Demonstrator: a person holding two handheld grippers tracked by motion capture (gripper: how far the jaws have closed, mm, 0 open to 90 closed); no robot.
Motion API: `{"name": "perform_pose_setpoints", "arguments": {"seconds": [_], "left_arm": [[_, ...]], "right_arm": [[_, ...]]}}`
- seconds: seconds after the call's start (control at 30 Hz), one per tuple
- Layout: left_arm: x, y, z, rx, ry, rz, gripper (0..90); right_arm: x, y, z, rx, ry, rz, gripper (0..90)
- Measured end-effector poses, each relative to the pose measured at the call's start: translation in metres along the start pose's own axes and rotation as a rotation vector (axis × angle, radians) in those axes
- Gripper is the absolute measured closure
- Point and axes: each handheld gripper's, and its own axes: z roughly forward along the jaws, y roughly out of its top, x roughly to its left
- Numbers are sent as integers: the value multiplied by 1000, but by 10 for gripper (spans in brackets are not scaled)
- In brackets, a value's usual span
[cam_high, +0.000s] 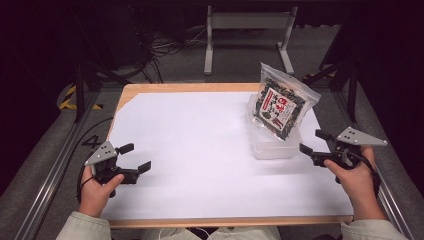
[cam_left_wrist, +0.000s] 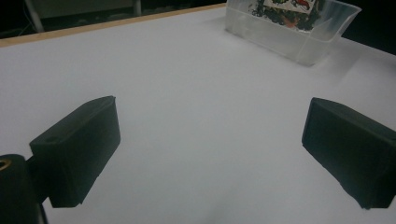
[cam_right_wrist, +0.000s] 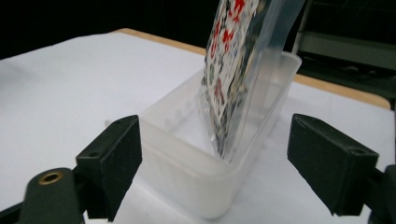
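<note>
Snack bag (cam_high: 281, 102) upright in clear tub (cam_high: 274, 148)

White table sheet (cam_high: 190, 150), cables (cam_high: 165, 45), metal stand (cam_high: 247, 22)

Each hand grips a black claw: the left claw (cam_high: 136, 156) and the right claw (cam_high: 312, 140) both have two blocky matte jaws and a grey three-cornered plate with small holes on top. A brass-coloured insert sits behind one jaw. The person wears pale beige sleeves (cam_high: 82, 226).
</note>
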Motion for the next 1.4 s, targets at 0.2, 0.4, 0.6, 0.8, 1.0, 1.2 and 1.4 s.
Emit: {"name": "perform_pose_setpoints", "arguments": {"seconds": [0.2, 0.4, 0.6, 0.8, 1.0, 1.2, 1.4], "left_arm": [[2, -6, 1, 0, -4, -4, 50], [5, -9, 0, -7, 2, -6, 47], [8, -14, 1, 2, 6, -12, 38], [9, -19, 3, -6, 21, -29, 34], [10, -25, 7, 1, 36, -34, 28], [10, -27, 8, 2, 30, -47, 28], [10, -29, 10, 21, 37, -50, 29]], "right_arm": [[4, -25, 2, 17, 6, 36, 178], [6, -43, 6, 8, -3, 45, 178], [8, -54, 11, -4, -6, 57, 178], [10, -65, 20, 27, -6, 61, 179], [12, -70, 28, 65, 2, 60, 187], [12, -70, 30, 77, 2, 53, 191], [12, -69, 29, 76, -3, 60, 199]]}}
